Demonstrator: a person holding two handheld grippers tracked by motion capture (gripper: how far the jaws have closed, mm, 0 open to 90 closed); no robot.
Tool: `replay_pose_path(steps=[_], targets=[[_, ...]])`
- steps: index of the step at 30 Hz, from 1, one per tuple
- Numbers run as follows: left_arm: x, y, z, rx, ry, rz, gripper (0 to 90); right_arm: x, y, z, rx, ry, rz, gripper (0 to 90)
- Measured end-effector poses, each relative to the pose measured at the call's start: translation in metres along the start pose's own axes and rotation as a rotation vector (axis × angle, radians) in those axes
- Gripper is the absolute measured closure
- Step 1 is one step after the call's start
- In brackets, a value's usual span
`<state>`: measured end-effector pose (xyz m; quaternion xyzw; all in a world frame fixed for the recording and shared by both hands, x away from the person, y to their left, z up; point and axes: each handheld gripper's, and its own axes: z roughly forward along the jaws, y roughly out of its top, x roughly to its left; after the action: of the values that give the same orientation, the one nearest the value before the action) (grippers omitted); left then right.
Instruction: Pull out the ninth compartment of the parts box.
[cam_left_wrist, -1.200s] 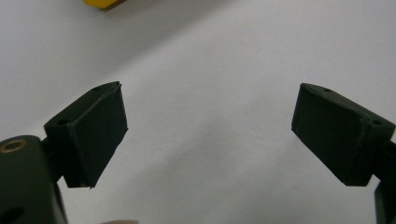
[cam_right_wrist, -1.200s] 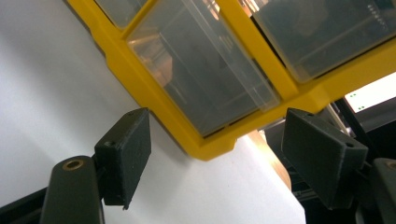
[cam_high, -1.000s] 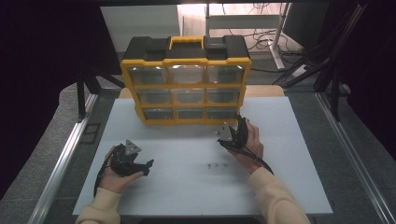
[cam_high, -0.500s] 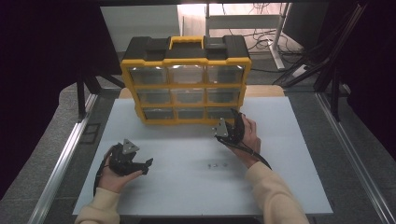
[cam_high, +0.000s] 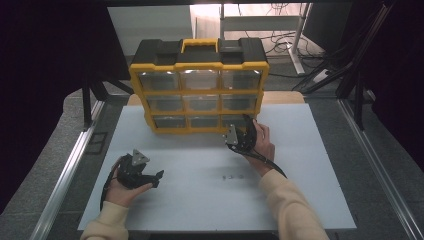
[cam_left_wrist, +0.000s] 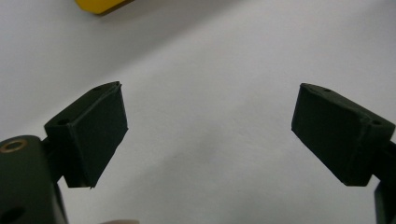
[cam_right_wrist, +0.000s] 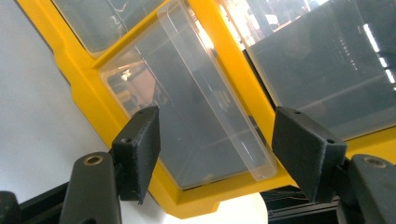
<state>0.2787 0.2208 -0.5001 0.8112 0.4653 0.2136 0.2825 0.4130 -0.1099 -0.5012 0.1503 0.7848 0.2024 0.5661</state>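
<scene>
The yellow-and-black plastic organiser cabinet (cam_high: 199, 85) has a smooth, slightly glossy frame, and its clear plastic drawers, such as the bottom right one (cam_right_wrist: 205, 116), are shiny enough to throw back glare. The flat white tabletop (cam_high: 300, 165) looks smooth and matt. The black jaw pads (cam_left_wrist: 93, 135) of the left gripper (cam_left_wrist: 210, 135) look matt and faintly grainy, like moulded plastic or rubber, and the person's cream cloth sleeve (cam_high: 290, 210) looks soft and knitted.

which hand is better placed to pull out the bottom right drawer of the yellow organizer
Right, probably. The right gripper sits at the bottom-right clear drawer, its open jaws, just closing, either side of the drawer's pull lip. The left gripper rests open on the white table, away from the organizer.
</scene>
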Motion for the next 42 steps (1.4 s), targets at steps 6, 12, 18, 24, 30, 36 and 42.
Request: replay_pose_path(steps=[6, 12, 18, 24, 30, 36, 42], targets=[[0.003, 0.000, 0.000, 0.006, 0.002, -0.016, 11.1, -0.003, 0.004, 0.002, -0.014, -0.005, 0.009, 33.3], [0.005, 0.000, -0.001, 0.004, 0.005, -0.017, 11.1, -0.004, 0.003, 0.006, -0.007, 0.000, 0.011, 35.4], [0.006, 0.000, 0.000, 0.007, 0.004, -0.021, 11.2, -0.003, 0.003, 0.008, -0.007, -0.013, 0.000, 37.4], [0.007, 0.001, 0.001, 0.009, 0.003, -0.021, 11.2, -0.004, 0.000, 0.012, 0.003, -0.017, 0.001, 38.3], [0.006, 0.001, 0.002, 0.015, 0.000, -0.017, 11.3, -0.004, 0.001, 0.012, 0.002, -0.011, -0.010, 40.4], [0.006, 0.001, 0.002, 0.015, -0.001, -0.018, 11.2, 0.003, 0.002, 0.014, -0.001, -0.009, -0.064, 43.5], [0.005, 0.002, 0.003, 0.021, -0.004, -0.013, 11.2, 0.003, 0.002, 0.014, -0.004, -0.023, -0.071, 47.7]])
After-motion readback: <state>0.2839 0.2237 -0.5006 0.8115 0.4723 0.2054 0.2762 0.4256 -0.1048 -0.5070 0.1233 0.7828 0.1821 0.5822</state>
